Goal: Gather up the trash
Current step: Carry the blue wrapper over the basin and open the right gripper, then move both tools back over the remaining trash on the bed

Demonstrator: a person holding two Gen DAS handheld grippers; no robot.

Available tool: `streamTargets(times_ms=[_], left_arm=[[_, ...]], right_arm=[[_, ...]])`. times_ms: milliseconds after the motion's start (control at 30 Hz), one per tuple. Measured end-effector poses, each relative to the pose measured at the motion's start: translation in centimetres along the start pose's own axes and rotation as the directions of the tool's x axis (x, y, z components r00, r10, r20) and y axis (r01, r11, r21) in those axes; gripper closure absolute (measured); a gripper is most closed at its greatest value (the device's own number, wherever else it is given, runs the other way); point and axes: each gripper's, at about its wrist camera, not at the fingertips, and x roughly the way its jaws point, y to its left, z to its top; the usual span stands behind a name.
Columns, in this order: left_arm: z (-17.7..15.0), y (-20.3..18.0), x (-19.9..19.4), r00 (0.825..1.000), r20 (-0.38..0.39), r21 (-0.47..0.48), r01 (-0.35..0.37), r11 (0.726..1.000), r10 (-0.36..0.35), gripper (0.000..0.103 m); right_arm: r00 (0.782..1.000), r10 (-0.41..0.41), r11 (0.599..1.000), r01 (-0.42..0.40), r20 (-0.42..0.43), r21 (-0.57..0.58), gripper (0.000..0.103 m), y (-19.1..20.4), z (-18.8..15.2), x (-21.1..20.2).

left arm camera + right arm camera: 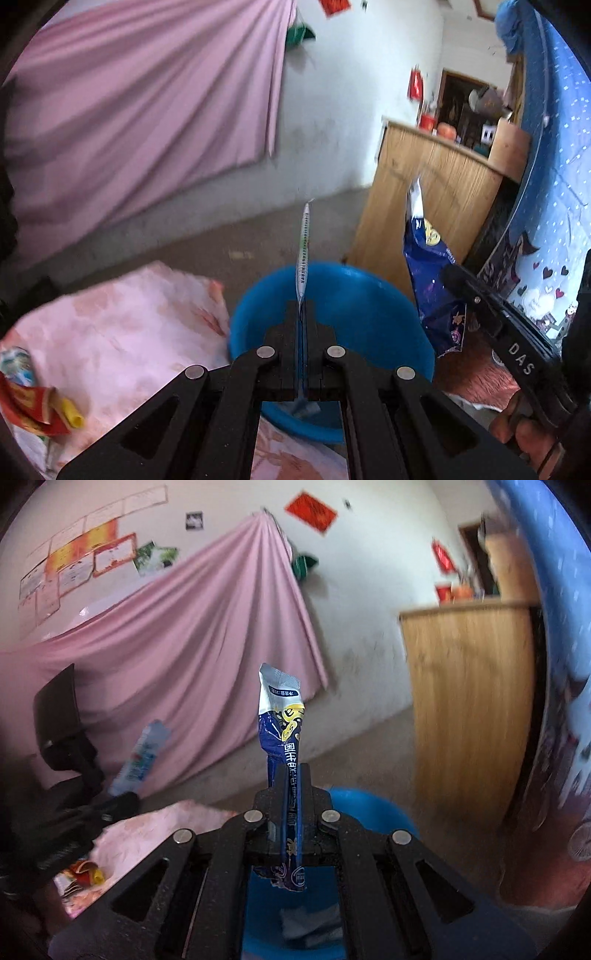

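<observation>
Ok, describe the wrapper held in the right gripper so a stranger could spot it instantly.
Start at the round blue plastic basin on the floor. Above its rim, the right gripper pinches a crumpled dark blue foil snack wrapper. Unlike the pale flat wrapper nearby, it has a silver top and a yellow face.

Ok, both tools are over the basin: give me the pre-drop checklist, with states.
1. Left tool shut on pale wrapper: ok.
2. Right tool shut on dark blue wrapper: ok.
3. Blue basin below left tool: ok.
4. Dark blue wrapper over the basin: cannot tell.
5. Basin has room: ok, only one scrap inside.
6. Red and yellow wrapper on the cloth collected: not ok.
</observation>
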Motion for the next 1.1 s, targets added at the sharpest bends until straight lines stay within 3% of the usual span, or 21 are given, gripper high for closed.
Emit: streamTargets(times_ms=[133,433,567,700,833,900,1033,1100], left_arm=[[-0.2,-0.5,2.1,0.997,-0.080,-0.012,0.002,1.000,-0.003,0.103],[-1.3,0.4,2.2,0.991,-0.135,-0.024,-0.009,1.000,0.005,0.103],[-1.1,0.3,2.2,0.991,-0.133,-0.029,-0.020,0.999,0.016,0.090],[-1.3,1.2,0.6,0.997,-0.072,-0.055,-0.044,0.997,0.040,0.077],[-1.7,2.4,-2.9,0.990,0.067,-0.111,-0.116,0.987,0.124,0.069],[-2.1,3.0,-4.4,0.981,0.118,-0.144,-0.139,0.980,0.157,0.055],[-3.0,4.5,-8.0,0.951,0.212,-0.189,-0.186,0.964,0.225,0.045],[-3.4,5.0,-9.6,0.932,0.243,-0.203,-0.224,0.953,0.270,0.020]], right_arm=[[0.998,-0.010,1.000,0.011,-0.066,0.015,0.070,-0.5,-0.8,1.2],[0.981,-0.027,0.999,0.035,-0.190,0.038,0.068,-1.3,-2.2,3.8],[0.979,-0.030,0.998,0.038,-0.200,0.039,0.064,-1.7,-2.0,4.1],[0.979,-0.026,0.998,0.036,-0.203,0.045,0.060,-1.8,-1.8,4.3],[0.983,-0.019,0.999,0.025,-0.181,0.035,0.042,-1.4,-1.4,3.8],[0.988,-0.005,1.000,0.009,-0.152,0.026,0.035,-0.8,-1.0,3.1],[0.997,0.014,1.000,-0.015,-0.073,-0.007,0.022,0.5,-0.1,1.5],[0.999,0.028,0.999,-0.028,-0.021,-0.021,0.018,1.1,0.4,0.5]])
